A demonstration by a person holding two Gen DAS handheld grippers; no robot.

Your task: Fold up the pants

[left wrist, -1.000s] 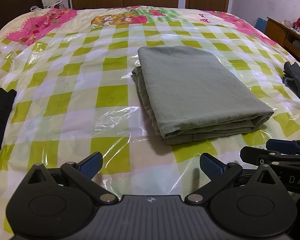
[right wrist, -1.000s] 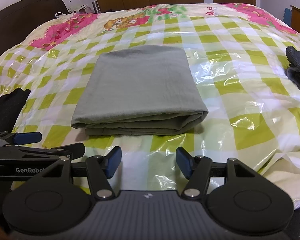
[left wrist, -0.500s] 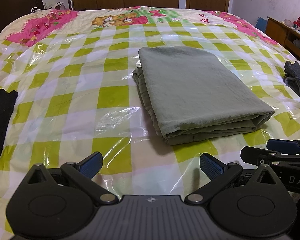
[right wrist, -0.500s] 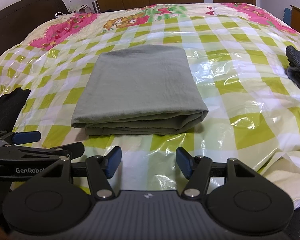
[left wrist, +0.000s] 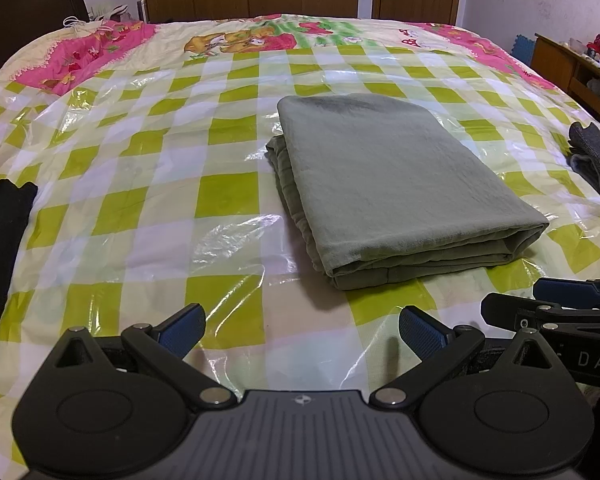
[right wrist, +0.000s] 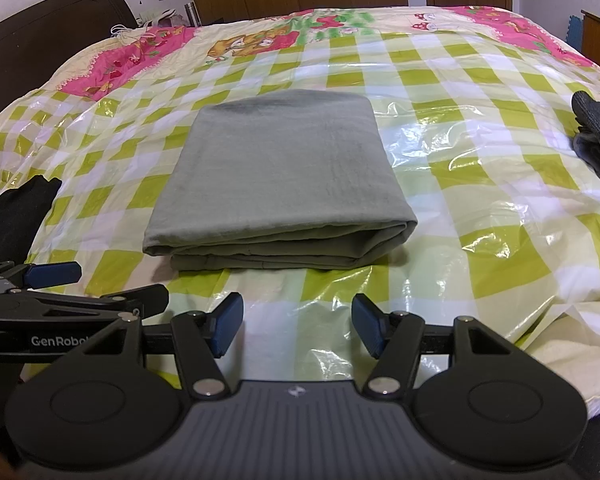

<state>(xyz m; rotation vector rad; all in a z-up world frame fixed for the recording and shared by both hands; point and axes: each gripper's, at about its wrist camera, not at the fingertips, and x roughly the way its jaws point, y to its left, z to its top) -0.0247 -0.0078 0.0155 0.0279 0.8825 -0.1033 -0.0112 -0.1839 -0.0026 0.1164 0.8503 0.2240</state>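
One large bed fills both views, covered by a green and white checked sheet under shiny clear plastic. The olive pants lie folded in a flat rectangle near its middle, at 1 o'clock from the left gripper and at 12 o'clock from the right gripper. A black garment lies at 9 o'clock, a grey garment at 3 o'clock, both well apart from the pants. Both grippers hover with fingers apart, holding nothing, the bare plastic between them and the pants.
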